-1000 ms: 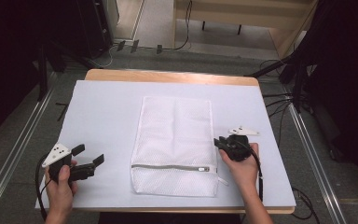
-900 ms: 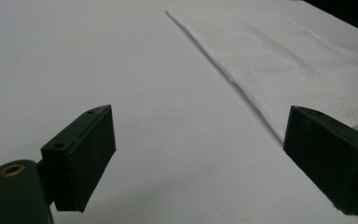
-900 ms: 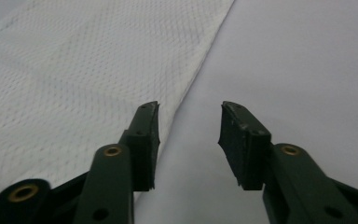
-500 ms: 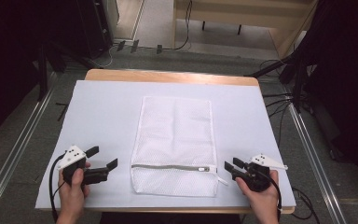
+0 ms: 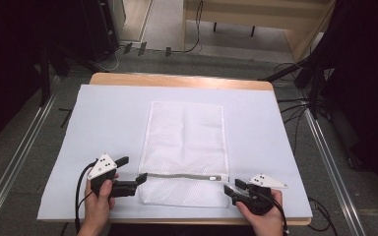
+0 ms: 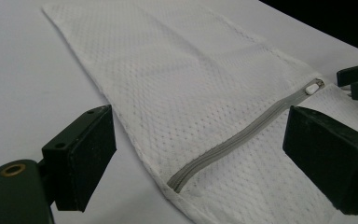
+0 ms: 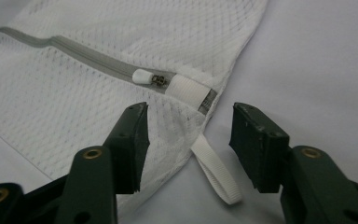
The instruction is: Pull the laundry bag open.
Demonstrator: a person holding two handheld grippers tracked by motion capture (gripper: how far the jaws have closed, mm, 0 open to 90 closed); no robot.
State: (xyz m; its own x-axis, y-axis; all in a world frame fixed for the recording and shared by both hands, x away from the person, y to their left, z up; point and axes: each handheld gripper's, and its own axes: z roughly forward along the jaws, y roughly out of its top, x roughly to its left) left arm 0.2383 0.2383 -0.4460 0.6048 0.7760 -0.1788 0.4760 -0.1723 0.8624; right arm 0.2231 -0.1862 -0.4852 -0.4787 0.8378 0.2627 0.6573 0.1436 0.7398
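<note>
White-covered surface (image 5: 103, 118) w/ wood edge, grey floor (image 5: 24, 147) & dark room around. Mesh laundry bag (image 5: 184, 142) lies flat mid-surface, zip shut, contents not visible. Left claw (image 5: 130, 171) open by its left edge; right claw (image 5: 232, 188), jaws just opening, straddles loop tab (image 7: 214, 170) w/o gripping.

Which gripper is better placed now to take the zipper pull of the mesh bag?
The right gripper, probably. Its open jaws point at the bag corner where the zipper pull lies, just ahead. The left gripper waits at the zipper's opposite end.
</note>
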